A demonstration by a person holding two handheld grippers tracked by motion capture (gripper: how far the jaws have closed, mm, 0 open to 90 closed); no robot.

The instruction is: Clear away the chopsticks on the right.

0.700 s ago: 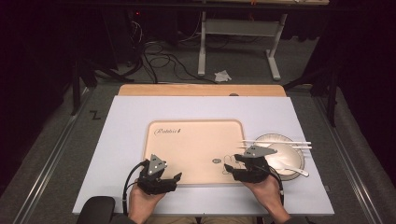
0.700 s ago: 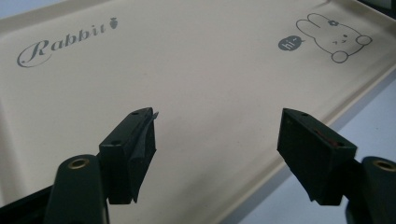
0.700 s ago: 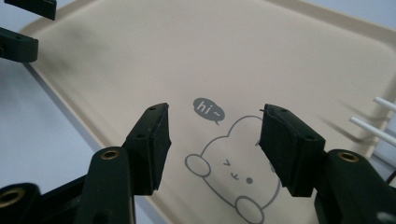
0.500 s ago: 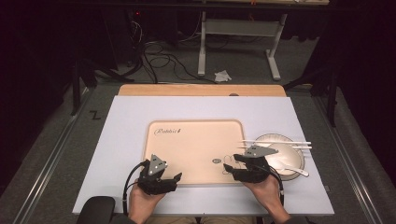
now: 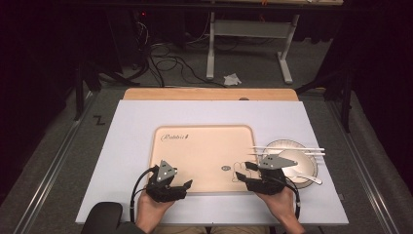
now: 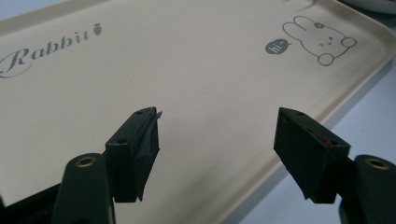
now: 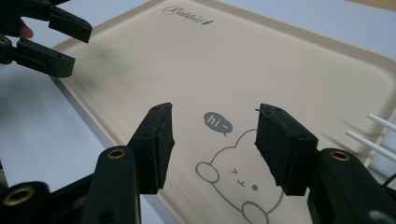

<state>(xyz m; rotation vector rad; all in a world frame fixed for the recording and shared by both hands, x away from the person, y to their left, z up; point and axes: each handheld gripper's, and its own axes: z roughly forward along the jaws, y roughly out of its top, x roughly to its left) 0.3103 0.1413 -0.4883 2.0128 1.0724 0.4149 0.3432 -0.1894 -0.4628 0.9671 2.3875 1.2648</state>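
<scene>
A beige tray (image 5: 204, 156) printed with "Rabbit" and a rabbit drawing lies in the middle of the white table top. It has nothing on it. My left gripper (image 5: 186, 187) rests at the tray's near left corner, open, jaws pointing right. In the left gripper view its jaws (image 6: 218, 114) stand wide apart over the tray (image 6: 196, 60). My right gripper (image 5: 242, 172) is at the near right corner, open, jaws pointing left. In the right gripper view it (image 7: 214, 109) hovers over the "hi" bubble on the tray (image 7: 261, 60). The left gripper (image 7: 77, 46) appears at the top left there.
A white plate (image 5: 280, 144) sits right of the tray, with white chopsticks (image 5: 302, 148) laid across it and a white spoon (image 5: 307, 178) in it. A wooden board (image 5: 209, 94) borders the table's far edge. Cables and a desk frame stand on the floor beyond.
</scene>
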